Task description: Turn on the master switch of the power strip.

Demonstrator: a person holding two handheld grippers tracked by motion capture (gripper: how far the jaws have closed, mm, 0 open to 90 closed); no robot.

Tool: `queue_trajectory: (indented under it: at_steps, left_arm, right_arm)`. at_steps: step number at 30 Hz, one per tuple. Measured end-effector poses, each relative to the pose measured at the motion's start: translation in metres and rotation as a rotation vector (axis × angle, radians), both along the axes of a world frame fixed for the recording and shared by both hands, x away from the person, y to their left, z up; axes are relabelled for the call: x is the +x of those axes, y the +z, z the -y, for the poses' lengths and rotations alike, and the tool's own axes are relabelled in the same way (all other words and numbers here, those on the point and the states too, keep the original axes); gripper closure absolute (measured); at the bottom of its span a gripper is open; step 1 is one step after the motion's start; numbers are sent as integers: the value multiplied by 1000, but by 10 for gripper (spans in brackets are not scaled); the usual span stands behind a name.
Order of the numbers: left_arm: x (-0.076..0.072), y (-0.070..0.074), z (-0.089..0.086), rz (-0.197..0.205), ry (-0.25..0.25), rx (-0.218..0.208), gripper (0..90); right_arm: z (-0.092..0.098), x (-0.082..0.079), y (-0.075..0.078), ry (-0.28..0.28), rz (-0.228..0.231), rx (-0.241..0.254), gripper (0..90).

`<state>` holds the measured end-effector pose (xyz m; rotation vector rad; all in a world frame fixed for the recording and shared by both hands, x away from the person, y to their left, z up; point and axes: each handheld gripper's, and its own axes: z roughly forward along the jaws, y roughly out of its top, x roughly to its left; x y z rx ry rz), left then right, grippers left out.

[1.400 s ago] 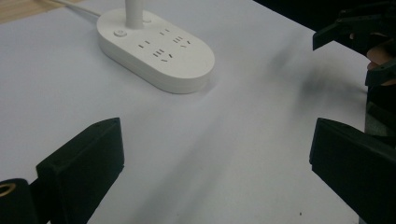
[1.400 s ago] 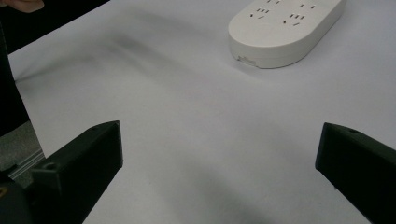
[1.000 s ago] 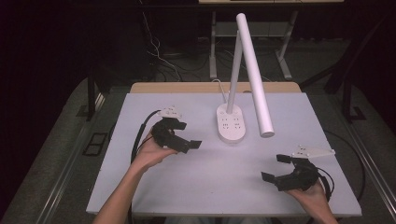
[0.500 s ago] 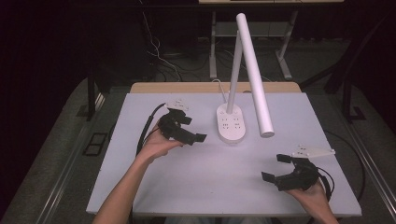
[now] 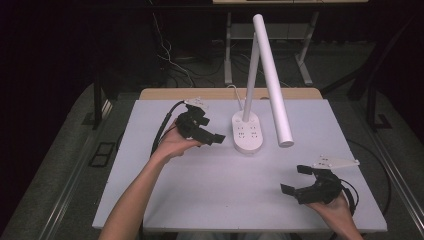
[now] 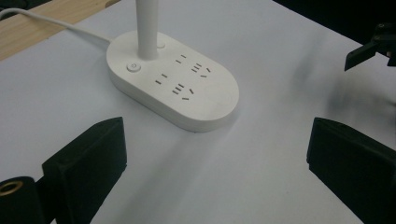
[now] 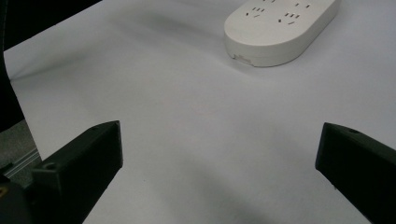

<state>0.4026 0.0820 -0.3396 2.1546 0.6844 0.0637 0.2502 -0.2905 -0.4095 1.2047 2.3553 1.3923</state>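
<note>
Our left gripper [image 5: 216,138], jaws wide, nears the lamp [image 5: 248,131]; its base looks heavy and rigid, so grip the stem. Right gripper [image 5: 295,181] open too.

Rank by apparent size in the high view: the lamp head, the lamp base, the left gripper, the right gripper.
1. Lamp head, longest by far.
2. Lamp base.
3. Left gripper and right gripper: these look alike, so no ranking between them.

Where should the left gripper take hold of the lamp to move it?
Probably the upright post just above the base, coming in level from the lamp's left, where the left gripper already points. The post is slim enough for the open fingers; the base looks too broad and flat.
</note>
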Motion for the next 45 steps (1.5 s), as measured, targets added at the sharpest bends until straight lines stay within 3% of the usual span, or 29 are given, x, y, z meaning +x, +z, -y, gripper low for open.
queue_trajectory:
  at_steps: [21,39,45]
  left_arm:
    - [34,12,12,-13,47,36,72]
    - [65,9,29,-30,83,2,168]
    - [72,4,34,-50,109,-30,225]
  right_arm:
    - [-2,-1,0,2,10,-14,2]
    - [-1,-1,0,6,11,-11,2]
    - [0,-1,0,6,13,-8,2]
